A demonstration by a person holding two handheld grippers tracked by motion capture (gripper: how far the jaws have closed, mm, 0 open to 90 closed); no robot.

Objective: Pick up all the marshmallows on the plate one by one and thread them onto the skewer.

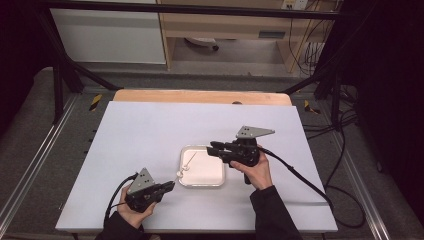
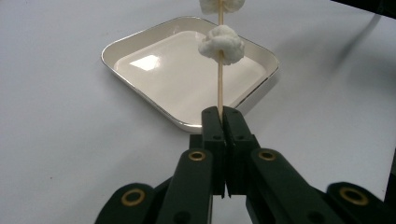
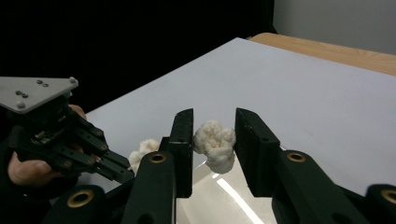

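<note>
A: Left gripper [image 2: 219, 114] first. Jaws?

B: Pressed together on the near end of a thin wooden skewer [image 2: 220, 86]. The stick runs away from the fingertips out over the tray. Two white, lumpy marshmallow-like pieces are threaded on it: the nearer piece [image 2: 222, 44] mid-stick, a farther piece [image 2: 221, 5] cut off by the frame's top edge.

A: And the right gripper [image 3: 214, 140]?

B: Jaws spread, with a white lump [image 3: 215, 144] sitting in the gap. One side looks close to the left pad (contact I cannot confirm); the other pad stands clear of it. Another white piece [image 3: 145, 150] shows beyond, beside the left gripper's black jaws.

A: Where on the table?

B: From the high view, the left gripper [image 1: 170, 187] is near the table's front edge, left of the tray [image 1: 202, 179]. The right gripper [image 1: 214, 148] reaches over the tray's far right corner. The tray is white, shallow, square with rounded corners, and sits right of the white table's [image 1: 140, 135] centre, towards the front.
</note>
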